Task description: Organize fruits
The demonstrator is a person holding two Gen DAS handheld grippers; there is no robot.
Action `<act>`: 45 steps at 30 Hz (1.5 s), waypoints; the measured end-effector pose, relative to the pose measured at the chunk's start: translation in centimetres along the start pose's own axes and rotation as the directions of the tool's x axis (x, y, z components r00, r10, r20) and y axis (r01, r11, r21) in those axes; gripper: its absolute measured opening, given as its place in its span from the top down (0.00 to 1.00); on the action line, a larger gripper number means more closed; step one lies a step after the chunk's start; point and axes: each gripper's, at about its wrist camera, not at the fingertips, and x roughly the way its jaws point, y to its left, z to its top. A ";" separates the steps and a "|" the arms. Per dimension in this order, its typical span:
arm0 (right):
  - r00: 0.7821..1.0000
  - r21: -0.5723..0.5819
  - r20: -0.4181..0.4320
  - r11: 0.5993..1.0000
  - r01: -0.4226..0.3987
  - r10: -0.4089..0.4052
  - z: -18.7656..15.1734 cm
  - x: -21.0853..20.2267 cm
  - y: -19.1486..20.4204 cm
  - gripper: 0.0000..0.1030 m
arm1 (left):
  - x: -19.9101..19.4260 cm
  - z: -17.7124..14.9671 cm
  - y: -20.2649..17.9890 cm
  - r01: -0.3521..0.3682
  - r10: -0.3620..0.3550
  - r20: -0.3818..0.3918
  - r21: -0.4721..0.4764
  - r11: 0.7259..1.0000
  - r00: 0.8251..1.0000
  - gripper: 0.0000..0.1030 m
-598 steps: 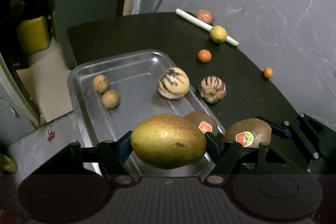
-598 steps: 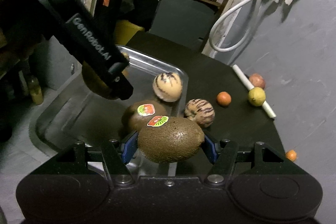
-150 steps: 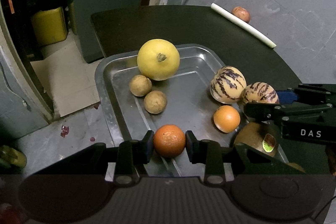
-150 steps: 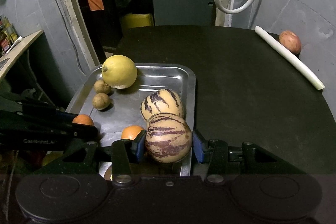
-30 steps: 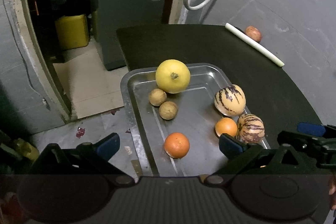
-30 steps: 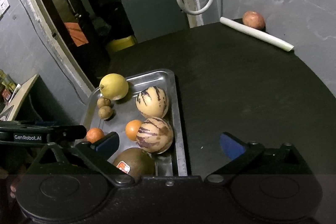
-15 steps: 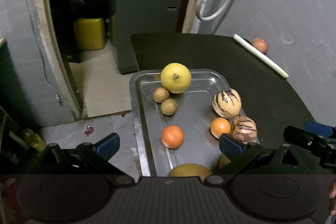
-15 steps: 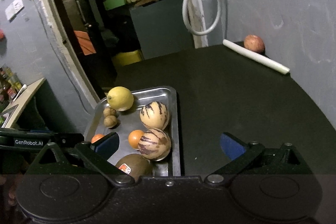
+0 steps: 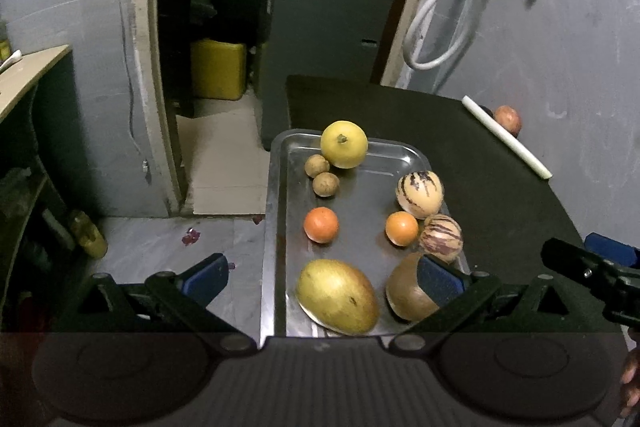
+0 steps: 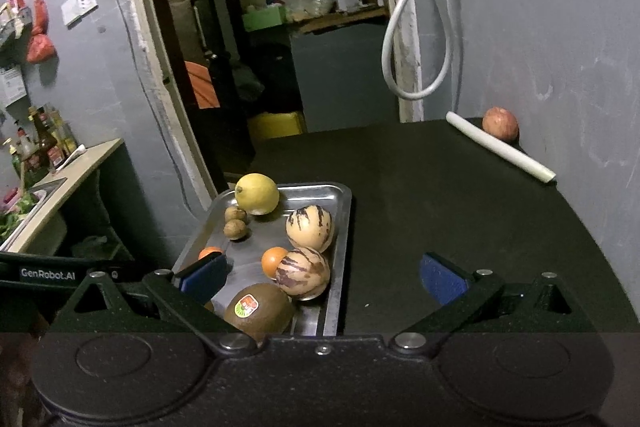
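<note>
Both grippers, left (image 9: 320, 277) and right (image 10: 322, 277), released and empty above the rectangular steel tray (image 9: 276, 195) at the black table's (image 10: 460, 195) left edge; nine fruits inside, red apple (image 10: 500, 123) at the far right corner.

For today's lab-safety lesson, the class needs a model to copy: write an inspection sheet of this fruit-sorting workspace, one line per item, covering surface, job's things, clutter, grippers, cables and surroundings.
Surface: dark table, bare around the tray.
Job's things: metal tray at the table's left edge holds a yellow citrus, two small brown fruits, two oranges, two striped melons, a mango and a stickered kiwi. One red fruit is off the tray, by the wall.
Clutter: white tube in front of the red fruit.
Grippers: left gripper and right gripper both with jaws wide, empty.
Cables: white hose looped on the wall.
Surroundings: open doorway, yellow container, side counter with bottles.
</note>
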 end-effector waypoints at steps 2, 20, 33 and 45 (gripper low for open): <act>1.000 -0.015 0.008 1.000 -0.009 0.009 -0.1 -0.7 -0.2 0.01 | -0.7 -0.5 -0.4 -0.007 0.007 0.013 -0.010 1.000 1.000 0.01; 0.994 -0.088 0.052 0.992 -0.090 0.095 -1.9 -6.7 -3.7 0.01 | -6.7 -6.1 -4.7 -0.080 0.089 0.097 -0.097 0.992 0.991 0.01; 0.988 -0.115 0.049 0.983 -0.140 0.146 -3.4 -9.8 -5.2 0.01 | -10.1 -9.4 -7.1 -0.131 0.148 0.121 -0.141 0.981 0.982 0.01; 0.989 -0.108 0.051 0.985 -0.135 0.141 -4.0 -10.7 -4.9 0.01 | -11.6 -10.4 -6.2 -0.151 0.169 0.114 -0.154 0.976 0.979 0.01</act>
